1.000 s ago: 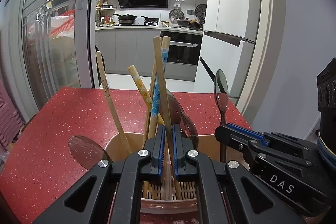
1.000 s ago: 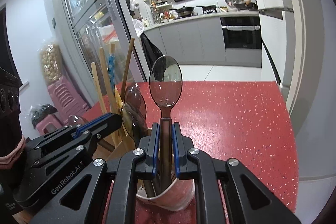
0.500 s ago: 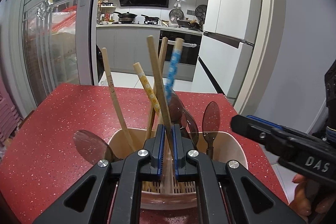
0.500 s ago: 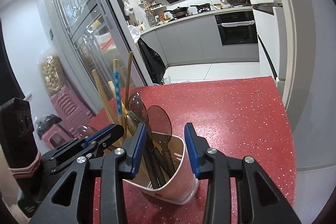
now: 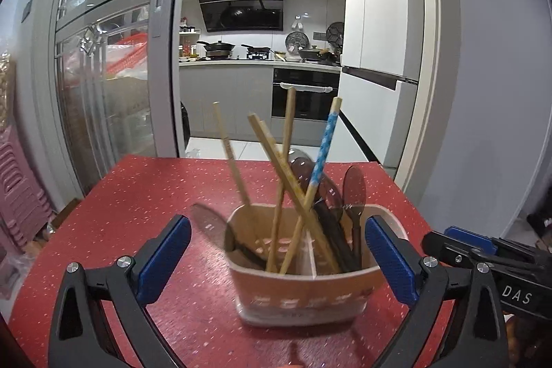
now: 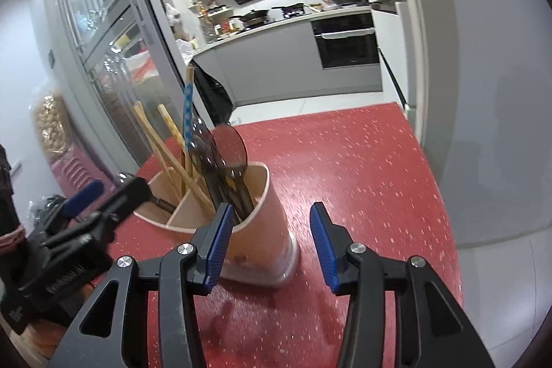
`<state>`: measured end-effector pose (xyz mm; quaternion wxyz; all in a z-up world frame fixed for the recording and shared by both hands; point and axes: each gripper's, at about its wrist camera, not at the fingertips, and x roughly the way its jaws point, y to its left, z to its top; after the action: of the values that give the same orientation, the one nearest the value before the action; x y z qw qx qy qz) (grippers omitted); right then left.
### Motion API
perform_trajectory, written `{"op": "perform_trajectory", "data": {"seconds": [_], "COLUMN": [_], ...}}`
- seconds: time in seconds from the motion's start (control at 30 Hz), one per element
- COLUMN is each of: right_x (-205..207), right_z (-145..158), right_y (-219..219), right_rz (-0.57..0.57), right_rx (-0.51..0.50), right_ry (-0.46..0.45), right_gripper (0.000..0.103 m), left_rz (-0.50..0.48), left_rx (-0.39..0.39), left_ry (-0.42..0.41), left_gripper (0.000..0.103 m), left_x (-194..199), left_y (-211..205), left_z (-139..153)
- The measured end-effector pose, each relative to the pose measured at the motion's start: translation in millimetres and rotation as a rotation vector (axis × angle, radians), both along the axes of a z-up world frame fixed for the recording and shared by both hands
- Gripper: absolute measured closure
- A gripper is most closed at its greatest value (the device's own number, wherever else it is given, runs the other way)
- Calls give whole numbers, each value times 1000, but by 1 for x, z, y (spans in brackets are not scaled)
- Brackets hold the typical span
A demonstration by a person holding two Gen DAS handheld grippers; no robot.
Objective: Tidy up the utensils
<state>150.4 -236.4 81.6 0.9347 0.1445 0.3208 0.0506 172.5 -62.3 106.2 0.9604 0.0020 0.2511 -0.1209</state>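
The utensil holder (image 5: 307, 278), a pale divided cup, is seen standing on the red speckled table (image 5: 145, 195), near its middle and close in front of both cameras. Several wooden chopsticks (image 5: 276, 175) and a blue-patterned chopstick (image 5: 322, 154) are stood in its left-hand compartment, leaning and crossed over one another, while dark spoons (image 5: 353, 188) are gathered in the right-hand compartment; one more spoon bowl (image 5: 207, 223) is seen leaning out over the left rim. The left gripper (image 5: 277, 256) is held with its jaws wide apart and nothing between them, the holder showing in the gap. The right gripper (image 6: 269, 244) is likewise held apart and empty, just beside the holder's near wall. No loose utensil is visible on the table in either view, so the sorting is judged to be finished or very nearly so. What could be left is judged small: the crossed chopsticks might be straightened, though more utensils may lie out of view.
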Motion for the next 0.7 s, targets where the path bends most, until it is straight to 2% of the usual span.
{"op": "perform_trajectory", "data": {"seconds": [0.13, 0.3, 0.47, 0.57, 0.7], "right_x": [-12, -23, -39, -46, -54], "right_z": [-5, -13, -18, -19, -21], "right_y": [5, 16, 31, 37, 40], "right_rz": [-29, -42, -72, -82, -102], "right_rx": [-39, -91, -171, -189, -187], "right_ry": [17, 30, 2, -18, -43], "right_gripper": [48, 27, 19, 6, 6], "left_rz": [23, 49, 67, 75, 91], "left_rx": [1, 27, 27, 39, 57], "left_ry": [25, 78, 113, 113, 84], "left_gripper": [0, 0, 0, 0, 0], "left_x": [-11, -23, -31, -38, -50], "left_y": [16, 30, 41, 43, 46], "left_z": [-7, -25, -39, -45, -50]}}
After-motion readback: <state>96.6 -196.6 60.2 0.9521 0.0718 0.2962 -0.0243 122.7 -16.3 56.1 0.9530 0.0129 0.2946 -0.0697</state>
